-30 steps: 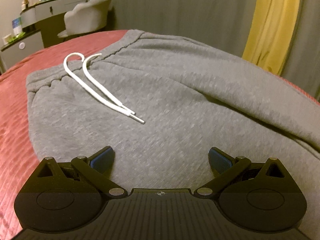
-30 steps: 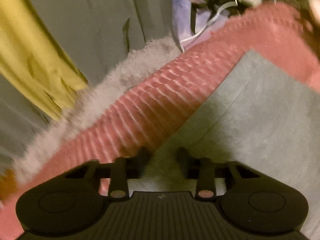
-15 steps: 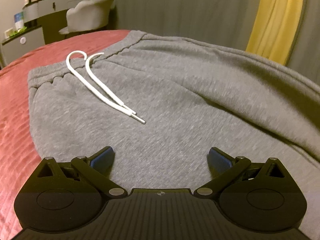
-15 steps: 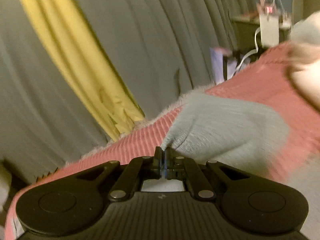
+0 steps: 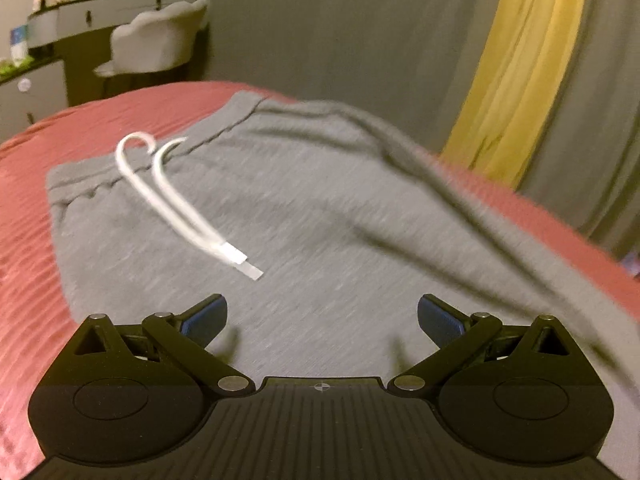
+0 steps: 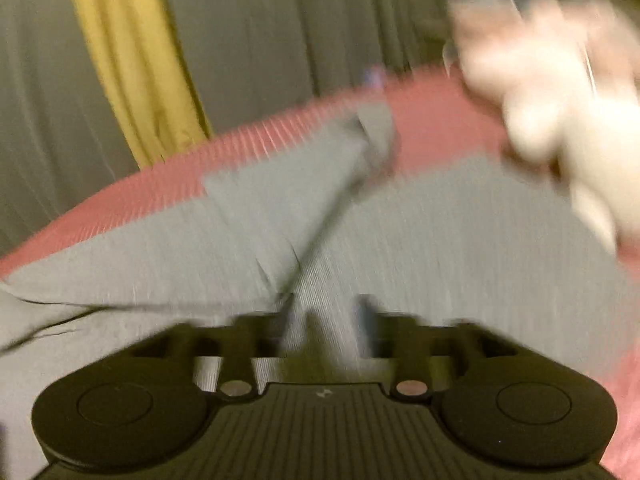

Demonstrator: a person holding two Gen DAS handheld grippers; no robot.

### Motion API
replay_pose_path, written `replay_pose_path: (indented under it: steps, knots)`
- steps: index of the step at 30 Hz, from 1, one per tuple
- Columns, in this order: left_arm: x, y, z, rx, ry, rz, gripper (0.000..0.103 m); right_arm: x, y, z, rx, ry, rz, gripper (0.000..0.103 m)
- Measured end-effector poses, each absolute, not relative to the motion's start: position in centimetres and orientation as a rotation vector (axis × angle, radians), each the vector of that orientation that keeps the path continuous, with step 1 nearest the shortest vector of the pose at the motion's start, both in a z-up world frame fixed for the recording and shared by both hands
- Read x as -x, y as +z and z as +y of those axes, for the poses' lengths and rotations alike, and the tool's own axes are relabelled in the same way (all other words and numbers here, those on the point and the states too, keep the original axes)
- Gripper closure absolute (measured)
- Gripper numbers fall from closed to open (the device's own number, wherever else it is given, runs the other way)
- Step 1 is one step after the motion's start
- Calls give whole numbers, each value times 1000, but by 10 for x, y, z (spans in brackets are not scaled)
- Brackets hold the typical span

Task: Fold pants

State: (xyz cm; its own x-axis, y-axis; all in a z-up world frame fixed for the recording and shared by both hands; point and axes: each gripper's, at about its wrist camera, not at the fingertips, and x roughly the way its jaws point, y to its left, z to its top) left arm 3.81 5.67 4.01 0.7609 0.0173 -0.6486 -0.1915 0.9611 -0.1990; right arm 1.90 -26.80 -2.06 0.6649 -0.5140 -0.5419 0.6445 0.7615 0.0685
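Note:
Grey sweatpants (image 5: 320, 208) lie on a red bedspread (image 5: 28, 216), waistband at the far left with a white drawstring (image 5: 168, 196) lying across the front. My left gripper (image 5: 322, 320) hovers just above the pants, wide open and empty. In the blurred right wrist view the pants (image 6: 440, 240) show one leg (image 6: 296, 184) folded across the other. My right gripper (image 6: 326, 320) is open above the cloth and holds nothing.
A yellow curtain (image 5: 532, 60) and grey drapes hang behind the bed. A grey chair (image 5: 156, 44) and a dresser (image 5: 76, 12) stand at the far left. A pale blurred shape (image 6: 560, 92), perhaps a plush toy, sits at the right wrist view's right.
My right gripper, shut on a pant leg half a second ago, has opened and let it drop across the other leg. My left gripper stayed open and drew back slightly.

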Motion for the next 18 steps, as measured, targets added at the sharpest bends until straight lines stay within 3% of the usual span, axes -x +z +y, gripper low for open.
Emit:
replay_pose_path:
  steps: [5,8,15,16,18]
  knots:
    - [-95,62,57,316,85,745,0,-91,-22,-248,-93,-605,498,15]
    - [-143,68,56,301,56,765,0,-125,-47,-241,63,-672,555,5]
    - [-252,46,65,504,50,832,1,-132,-60,-273,117,-753,526,5]
    - [-265,40,64,527,47,845,3,-132,-63,-281,90,-752,527,5]
    - [-284,31,62,561,54,868,31,-131,-73,-297,10,-720,530,11]
